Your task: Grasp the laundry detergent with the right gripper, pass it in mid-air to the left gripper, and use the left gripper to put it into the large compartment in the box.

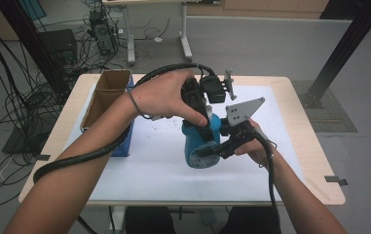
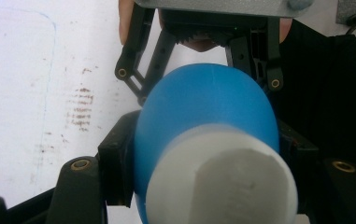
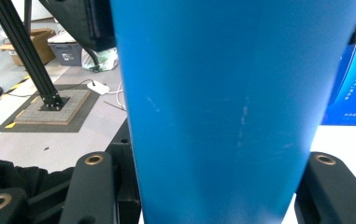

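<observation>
— So why are both of you on the one blue bottle (image 1: 200,146)?

— Because one of us has to steady it while the other works the top, I reckon. I'm the right gripper (image 1: 211,151), clamped across its lower body from about four o'clock, with the blue wall wedged tight between my jaws in my own view. The left gripper (image 1: 203,127) comes in from eleven o'clock, closed around the neck just under the white cap (image 2: 222,182).

— Where is the bottle, then?

— Tilted over the middle of the white mat (image 1: 139,170), its base toward six o'clock, held up between us rather than standing.

— And the cardboard box (image 1: 106,95)?

— Off at nine o'clock near the table's (image 1: 319,161) far left corner, well apart from us, with a blue box (image 1: 124,141) beside it.

— What next?

— Probably a twist or a pull at the cap, so my hold must not slip.
</observation>
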Demonstrator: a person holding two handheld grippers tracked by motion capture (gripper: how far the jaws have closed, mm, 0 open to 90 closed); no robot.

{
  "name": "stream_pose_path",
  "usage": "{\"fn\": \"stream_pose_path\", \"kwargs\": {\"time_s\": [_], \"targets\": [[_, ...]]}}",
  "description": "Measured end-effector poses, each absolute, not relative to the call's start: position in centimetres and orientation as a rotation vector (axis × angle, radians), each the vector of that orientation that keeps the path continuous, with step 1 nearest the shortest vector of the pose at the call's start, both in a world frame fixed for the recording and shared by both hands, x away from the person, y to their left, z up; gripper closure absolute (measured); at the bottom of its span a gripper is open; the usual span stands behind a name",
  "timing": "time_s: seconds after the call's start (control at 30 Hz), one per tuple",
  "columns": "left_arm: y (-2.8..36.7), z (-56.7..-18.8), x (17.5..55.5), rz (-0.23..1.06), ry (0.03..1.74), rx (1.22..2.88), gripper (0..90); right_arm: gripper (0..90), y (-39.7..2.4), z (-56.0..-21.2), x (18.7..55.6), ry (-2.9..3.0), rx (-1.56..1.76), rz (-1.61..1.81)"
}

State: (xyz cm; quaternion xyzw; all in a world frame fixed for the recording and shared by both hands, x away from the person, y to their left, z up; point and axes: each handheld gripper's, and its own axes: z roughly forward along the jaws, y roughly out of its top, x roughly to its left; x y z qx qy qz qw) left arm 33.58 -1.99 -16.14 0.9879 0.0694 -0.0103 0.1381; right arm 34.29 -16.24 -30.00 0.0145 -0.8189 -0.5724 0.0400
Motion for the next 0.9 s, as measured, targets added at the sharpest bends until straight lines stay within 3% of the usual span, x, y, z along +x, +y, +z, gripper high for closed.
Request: {"fn": "stream_pose_path", "kwargs": {"time_s": [0.9], "targets": [[-1.84, -16.23, 33.58, -0.018, 0.172, 2.858, 37.5, 45.1, -16.23, -30.05, 34.24, -2.517, 0.042, -1.754]]}}
